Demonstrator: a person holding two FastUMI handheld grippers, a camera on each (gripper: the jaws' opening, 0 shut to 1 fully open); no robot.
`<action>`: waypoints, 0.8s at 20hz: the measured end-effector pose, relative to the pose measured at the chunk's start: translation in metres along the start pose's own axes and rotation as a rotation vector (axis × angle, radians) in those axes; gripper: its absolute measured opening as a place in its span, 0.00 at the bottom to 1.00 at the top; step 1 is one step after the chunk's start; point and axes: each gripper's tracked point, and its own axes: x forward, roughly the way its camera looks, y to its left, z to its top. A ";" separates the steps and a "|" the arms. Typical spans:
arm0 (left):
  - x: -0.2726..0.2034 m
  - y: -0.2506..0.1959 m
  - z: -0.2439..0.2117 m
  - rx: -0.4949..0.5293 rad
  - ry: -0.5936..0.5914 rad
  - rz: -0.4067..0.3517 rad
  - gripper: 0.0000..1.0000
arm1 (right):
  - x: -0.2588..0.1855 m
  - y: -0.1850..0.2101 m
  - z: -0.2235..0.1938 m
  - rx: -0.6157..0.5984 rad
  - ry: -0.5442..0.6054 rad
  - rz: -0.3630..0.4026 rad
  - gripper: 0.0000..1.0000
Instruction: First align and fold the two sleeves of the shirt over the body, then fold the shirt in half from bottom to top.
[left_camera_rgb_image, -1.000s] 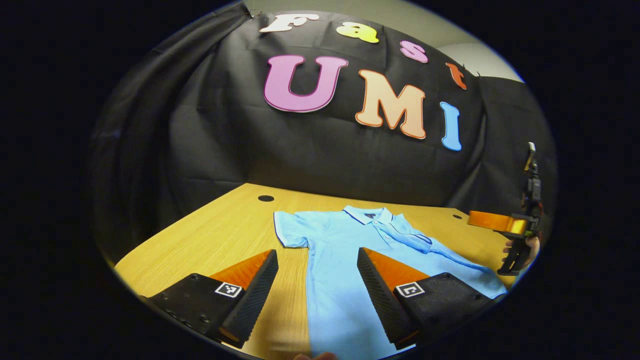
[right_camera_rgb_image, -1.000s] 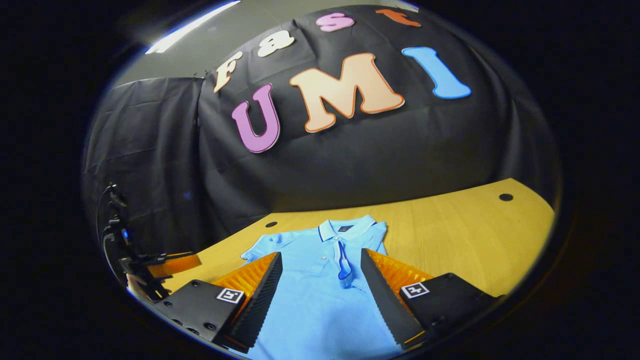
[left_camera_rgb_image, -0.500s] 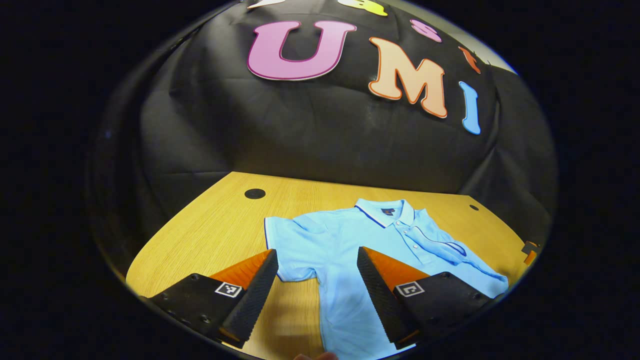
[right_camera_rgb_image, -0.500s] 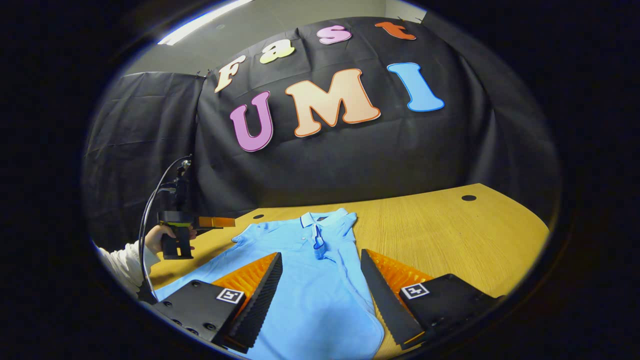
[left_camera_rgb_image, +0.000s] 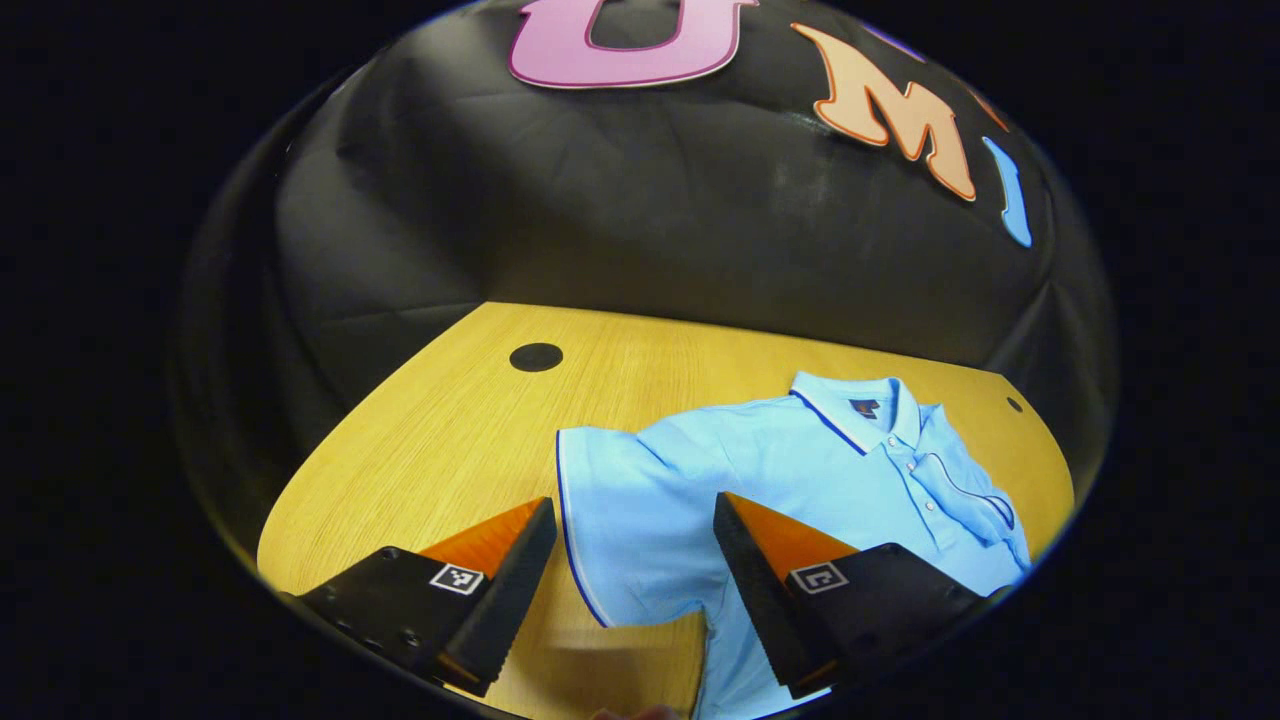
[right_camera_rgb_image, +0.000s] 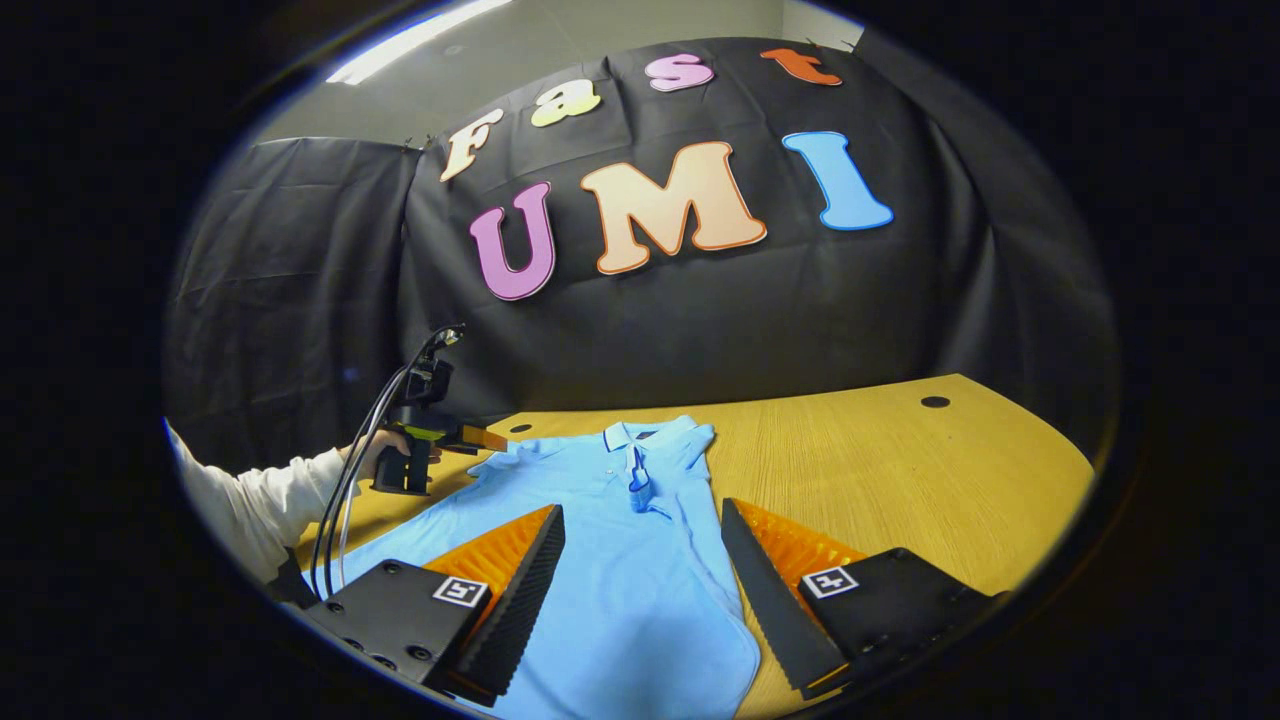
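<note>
Blue shirt flat on wooden desk. Left gripper jaws wide apart, empty, its spread sleeve lying between them. Right gripper jaws likewise wide, empty, shirt body between.

A wooden tabletop with pale yellow grain runs ahead of the gripper camera — small dark round holes sit near its far edge. Black cloth hangs behind it as the booth's wall, creased and draped. Above the cloth a grey ceiling carries a bright strip light.
</note>
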 end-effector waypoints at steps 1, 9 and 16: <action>0.003 0.001 -0.003 0.004 0.012 0.002 0.95 | -0.001 -0.001 0.001 0.008 0.002 -0.001 0.98; 0.011 0.007 -0.017 0.035 0.065 0.040 0.92 | -0.008 -0.028 0.013 0.081 -0.029 -0.051 0.98; 0.011 0.004 -0.022 0.063 0.099 0.041 0.84 | -0.010 -0.029 0.015 0.073 -0.035 -0.055 0.98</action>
